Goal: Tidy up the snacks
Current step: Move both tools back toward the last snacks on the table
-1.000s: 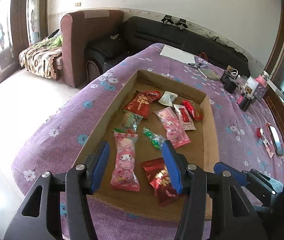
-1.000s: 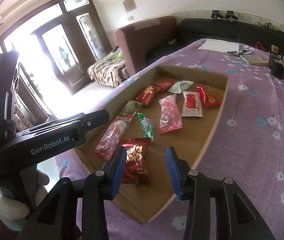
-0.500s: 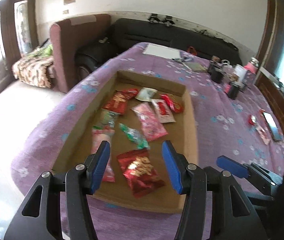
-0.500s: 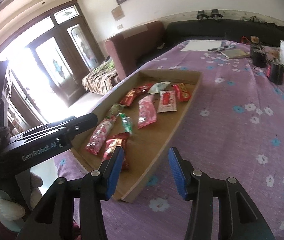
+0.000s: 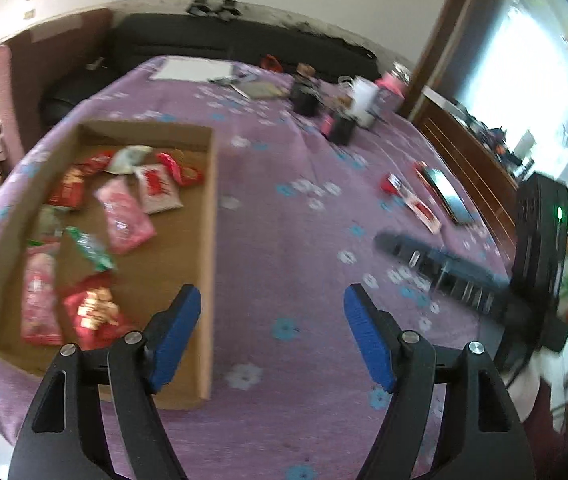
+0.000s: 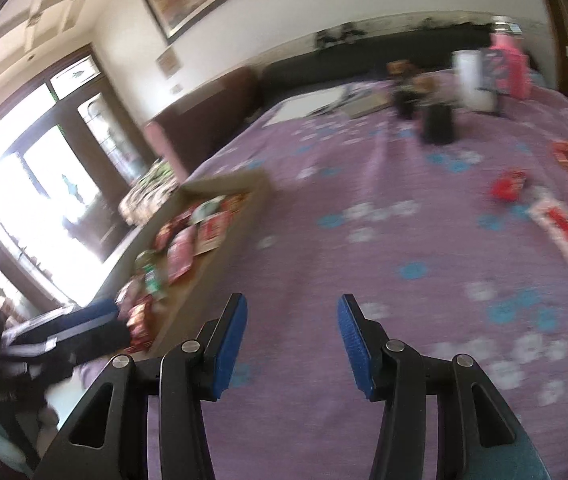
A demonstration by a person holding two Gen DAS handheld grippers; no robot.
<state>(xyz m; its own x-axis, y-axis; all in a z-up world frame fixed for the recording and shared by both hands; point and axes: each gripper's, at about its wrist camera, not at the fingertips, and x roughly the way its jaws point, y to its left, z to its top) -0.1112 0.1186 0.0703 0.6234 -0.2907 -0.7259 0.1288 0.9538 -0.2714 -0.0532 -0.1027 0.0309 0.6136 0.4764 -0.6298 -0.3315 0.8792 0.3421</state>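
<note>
My left gripper (image 5: 271,300), its jaws just widened and empty, hangs over the purple flowered cloth (image 5: 284,240) beside the cardboard tray (image 5: 207,216) of snack packets (image 5: 123,220). My right gripper (image 6: 292,308) stands parted and empty, two loose packets (image 6: 560,224) ahead.

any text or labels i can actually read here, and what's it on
None can be read; both views are motion-blurred.
Red packet with gold characters in the cardboard tray: too blurred.
White packet with red print: too blurred.
Side of the left gripper, seen from the right wrist: faint lettering, unreadable.
</note>
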